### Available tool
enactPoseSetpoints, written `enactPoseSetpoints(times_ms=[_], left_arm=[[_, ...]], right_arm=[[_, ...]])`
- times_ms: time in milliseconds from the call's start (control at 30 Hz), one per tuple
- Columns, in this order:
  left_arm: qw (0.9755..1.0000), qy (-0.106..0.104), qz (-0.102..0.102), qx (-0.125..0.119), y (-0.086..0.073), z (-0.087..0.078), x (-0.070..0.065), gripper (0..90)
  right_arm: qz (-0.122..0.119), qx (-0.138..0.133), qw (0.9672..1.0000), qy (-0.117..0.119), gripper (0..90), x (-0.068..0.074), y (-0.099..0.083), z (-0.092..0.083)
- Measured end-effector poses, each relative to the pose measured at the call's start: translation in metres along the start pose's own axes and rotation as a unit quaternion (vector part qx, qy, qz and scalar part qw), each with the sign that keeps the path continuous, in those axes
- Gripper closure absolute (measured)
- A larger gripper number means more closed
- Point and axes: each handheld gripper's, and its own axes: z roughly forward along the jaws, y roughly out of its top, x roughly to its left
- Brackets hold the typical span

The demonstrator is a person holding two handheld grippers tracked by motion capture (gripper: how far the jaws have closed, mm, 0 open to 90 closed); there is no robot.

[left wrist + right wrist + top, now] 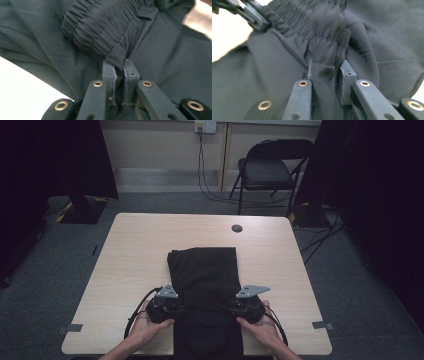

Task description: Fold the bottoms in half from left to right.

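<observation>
The high view is dim, its left and right sides sinking into near black, and only the pale table (pixel 135 250) catches soft light. In both gripper views the table blows out to white, and the dark cloth (pixel 387 50) looks soft and slightly blurred.

Black trousers (pixel 205 270) flat on table centre, waistband (elasticated) at near edge.

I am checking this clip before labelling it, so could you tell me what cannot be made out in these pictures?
- Black garment: high view, its near end is cut off by the bottom edge.
- Left gripper: gathered waistband hides what lies behind it.
- Right gripper: motion blur softens the cloth between its jaws.
- Small dark disc on table: too small to identify.
</observation>
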Motion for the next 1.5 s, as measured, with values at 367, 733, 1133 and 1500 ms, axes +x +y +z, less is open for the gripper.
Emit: enactPoseSetpoints(times_ms=[367,733,1133,1500], left_arm=[[0.9958,0.088,0.018,-0.021,0.041,0.036,0.057,83.6],[0.9928,0.115,0.007,-0.031,0.065,0.051,0.077,82.1],[0.9882,0.1,-0.033,-0.112,0.071,0.015,0.088,55.3],[0.9937,0.102,-0.001,-0.045,0.061,0.04,0.083,75.1]], right_arm=[[0.026,-0.014,0.9982,-0.052,76.8,-0.049,0.024,0.042],[0.041,-0.027,0.9956,-0.08,72.0,-0.087,0.042,0.057],[0.015,-0.062,0.9937,-0.092,52.4,-0.06,0.052,0.017],[0.059,-0.078,0.9905,-0.097,85.2,-0.08,0.065,0.031]])
